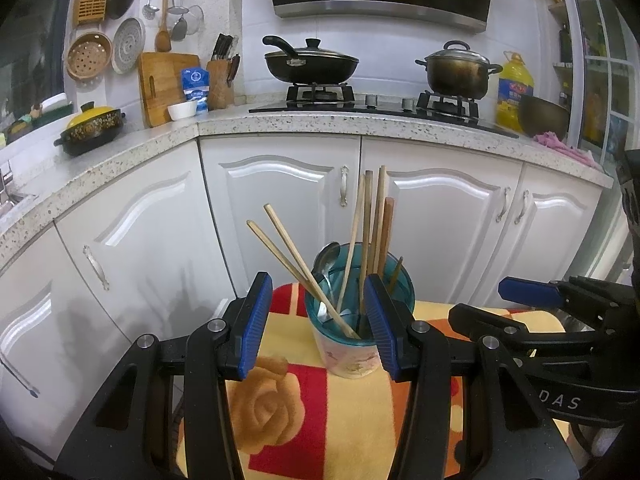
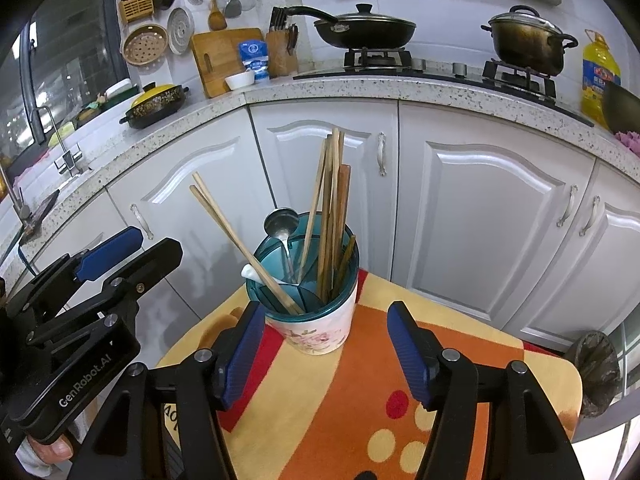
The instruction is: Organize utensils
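A utensil holder (image 1: 356,356) (image 2: 316,328) with a teal divided top and a flowered white body stands on a small table covered by a patterned cloth (image 1: 320,408) (image 2: 344,400). In it stand several wooden chopsticks (image 1: 374,220) (image 2: 332,192), a leaning pair (image 1: 296,256) (image 2: 236,236), a metal spoon (image 1: 326,258) (image 2: 281,222) and a white ceramic spoon (image 2: 256,273). My left gripper (image 1: 316,320) is open and empty, its jaws on either side of the holder, just in front of it. My right gripper (image 2: 324,352) is open and empty, just in front of the holder.
White cabinets (image 1: 280,208) and a speckled countertop (image 1: 360,126) run behind the table. On the counter are a black pan (image 1: 310,62), a steel pot (image 1: 458,70), an oil bottle (image 1: 514,88), a knife block (image 1: 220,80) and a yellow-lidded casserole (image 1: 90,128). A sink tap (image 2: 64,148) is at left.
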Motion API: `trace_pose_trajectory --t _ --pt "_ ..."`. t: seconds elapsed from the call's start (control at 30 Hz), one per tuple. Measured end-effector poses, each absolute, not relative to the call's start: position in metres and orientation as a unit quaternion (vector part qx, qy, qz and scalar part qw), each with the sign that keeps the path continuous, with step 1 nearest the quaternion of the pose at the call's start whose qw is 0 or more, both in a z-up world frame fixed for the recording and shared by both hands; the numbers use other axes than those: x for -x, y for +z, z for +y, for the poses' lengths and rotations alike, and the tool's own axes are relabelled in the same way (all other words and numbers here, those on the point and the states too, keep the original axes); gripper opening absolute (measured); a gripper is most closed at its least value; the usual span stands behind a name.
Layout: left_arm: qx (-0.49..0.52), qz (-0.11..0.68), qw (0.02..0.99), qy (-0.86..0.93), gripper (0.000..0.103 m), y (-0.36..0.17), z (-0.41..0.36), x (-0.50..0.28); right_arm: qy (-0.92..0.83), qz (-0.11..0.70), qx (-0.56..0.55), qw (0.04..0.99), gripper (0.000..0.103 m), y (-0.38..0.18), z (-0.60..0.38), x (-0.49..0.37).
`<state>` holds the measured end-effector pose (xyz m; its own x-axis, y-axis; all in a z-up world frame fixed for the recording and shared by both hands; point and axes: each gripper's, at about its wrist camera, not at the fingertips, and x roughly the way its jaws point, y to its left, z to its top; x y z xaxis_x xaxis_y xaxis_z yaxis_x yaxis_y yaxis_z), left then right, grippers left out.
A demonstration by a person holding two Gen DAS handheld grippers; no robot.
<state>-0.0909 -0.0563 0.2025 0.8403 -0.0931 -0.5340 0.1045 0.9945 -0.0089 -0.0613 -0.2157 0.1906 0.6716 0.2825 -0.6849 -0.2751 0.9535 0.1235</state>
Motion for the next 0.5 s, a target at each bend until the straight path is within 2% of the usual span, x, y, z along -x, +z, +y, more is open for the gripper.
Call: trace_pose_trajectory --t 0.5 --pt "-0.011 0.289 0.956 -0.056 0.047 0.191 -0.055 0.087 0.153 0.383 -0.007 0.911 0.062 0.184 -0.218 0.061"
